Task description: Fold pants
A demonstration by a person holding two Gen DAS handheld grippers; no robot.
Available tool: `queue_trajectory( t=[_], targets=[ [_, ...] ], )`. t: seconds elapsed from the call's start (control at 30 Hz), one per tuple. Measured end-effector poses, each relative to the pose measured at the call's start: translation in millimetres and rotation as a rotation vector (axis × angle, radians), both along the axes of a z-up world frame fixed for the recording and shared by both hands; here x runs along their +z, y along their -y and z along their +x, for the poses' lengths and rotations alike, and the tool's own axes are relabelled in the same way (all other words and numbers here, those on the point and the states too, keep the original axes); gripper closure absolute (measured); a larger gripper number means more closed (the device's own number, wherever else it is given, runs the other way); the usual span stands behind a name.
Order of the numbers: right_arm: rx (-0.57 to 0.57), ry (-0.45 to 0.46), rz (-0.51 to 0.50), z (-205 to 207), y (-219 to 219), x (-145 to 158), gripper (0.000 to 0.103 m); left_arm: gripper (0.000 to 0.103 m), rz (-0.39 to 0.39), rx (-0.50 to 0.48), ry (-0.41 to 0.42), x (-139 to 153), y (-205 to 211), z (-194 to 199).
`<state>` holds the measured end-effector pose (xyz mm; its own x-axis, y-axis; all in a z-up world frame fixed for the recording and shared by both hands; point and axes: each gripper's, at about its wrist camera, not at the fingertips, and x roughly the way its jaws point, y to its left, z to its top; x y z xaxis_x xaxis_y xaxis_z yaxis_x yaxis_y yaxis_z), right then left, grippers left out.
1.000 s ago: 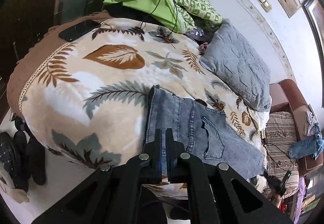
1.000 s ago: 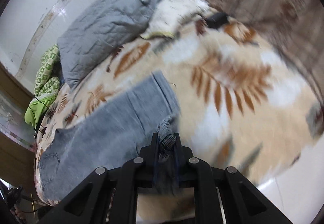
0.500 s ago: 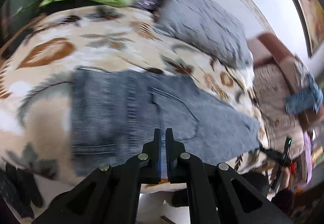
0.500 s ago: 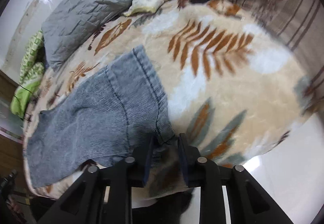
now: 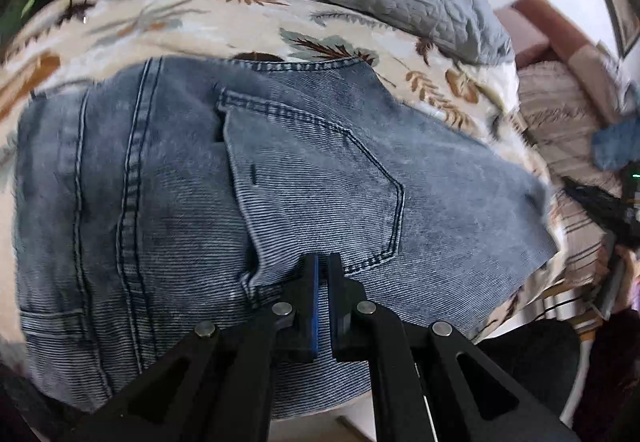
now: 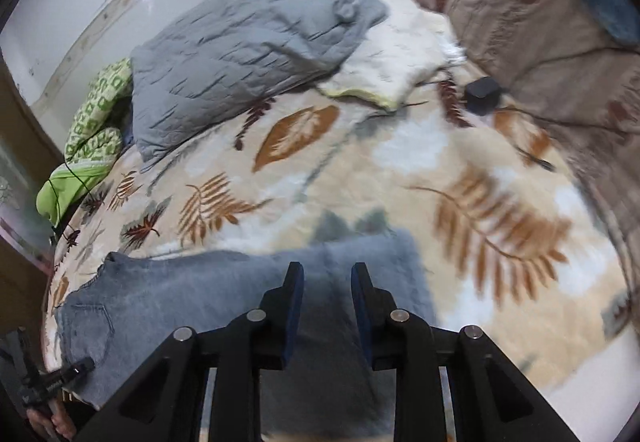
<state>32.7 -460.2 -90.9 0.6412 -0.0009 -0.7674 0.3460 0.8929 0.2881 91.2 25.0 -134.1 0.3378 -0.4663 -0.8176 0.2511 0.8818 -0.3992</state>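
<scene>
Grey-blue denim pants lie flat on the leaf-patterned blanket, back pocket up, filling the left wrist view. My left gripper is shut and empty, its tips right above the pocket's lower corner. In the right wrist view the pants stretch along the bed's near edge. My right gripper is open and empty, hovering over the leg end. The left gripper shows at that view's lower left.
A grey quilted pillow lies at the head of the bed, with a white cushion beside it. Green bedding is bunched at the far left. A black device with a cable sits near a brown sofa.
My right gripper let go of the leg hem, opened and lifted back. My left gripper moved in low over the back pocket, staying shut.
</scene>
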Motion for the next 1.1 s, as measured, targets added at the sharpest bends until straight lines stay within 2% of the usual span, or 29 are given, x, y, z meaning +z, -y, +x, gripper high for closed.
queue_trajectory(
  t=[0.07,0.13,0.2,0.27,0.33,0.4,0.53,0.6,0.63,0.67,0.73,0.8,0.9,1.0,1.1],
  targets=[
    [0.038,-0.082,0.045,19,-7,-8,0.076,0.1,-0.057,0.017,-0.021,-4,-10,0],
    [0.078,-0.145,0.014,25,-19,-12,0.076,0.101,-0.108,0.028,-0.042,-9,-19,2],
    [0.131,-0.185,-0.024,19,-31,-13,0.076,0.101,-0.122,0.016,-0.039,-12,-22,2],
    [0.13,-0.187,-0.008,3,-26,-12,0.076,0.101,-0.105,-0.007,-0.018,-11,-20,-1],
    [0.081,-0.158,0.01,-19,-11,-9,0.076,0.101,-0.095,-0.02,-0.006,-11,-18,-2],
    [0.017,-0.115,0.108,-51,15,-13,0.076,0.101,-0.102,-0.024,-0.001,-11,-18,-2],
    [-0.053,-0.011,0.425,-113,46,-47,0.071,0.101,-0.128,-0.02,-0.01,-12,-23,1],
    [-0.075,0.056,0.562,-135,47,-67,0.057,0.101,-0.128,-0.014,-0.01,-12,-23,1],
    [-0.096,0.097,0.678,-146,45,-85,0.039,0.101,-0.123,-0.014,-0.007,-12,-23,1],
    [-0.119,0.125,0.747,-152,43,-96,0.036,0.101,-0.115,-0.013,-0.001,-11,-23,0],
    [-0.149,0.209,0.902,-159,37,-117,0.036,0.101,-0.106,-0.014,0.009,-11,-21,-2],
    [-0.175,0.245,0.972,-158,30,-128,0.033,0.101,-0.1,-0.017,0.016,-10,-20,-3],
    [-0.195,0.211,1.021,-142,17,-142,0.03,0.101,-0.106,-0.016,0.017,-10,-22,-4],
    [-0.227,0.191,1.031,-127,9,-151,0.03,0.101,-0.113,-0.01,0.014,-10,-23,-4],
    [-0.312,0.249,1.027,-124,14,-152,0.03,0.101,-0.108,-0.014,0.02,-10,-22,-5]
  ],
)
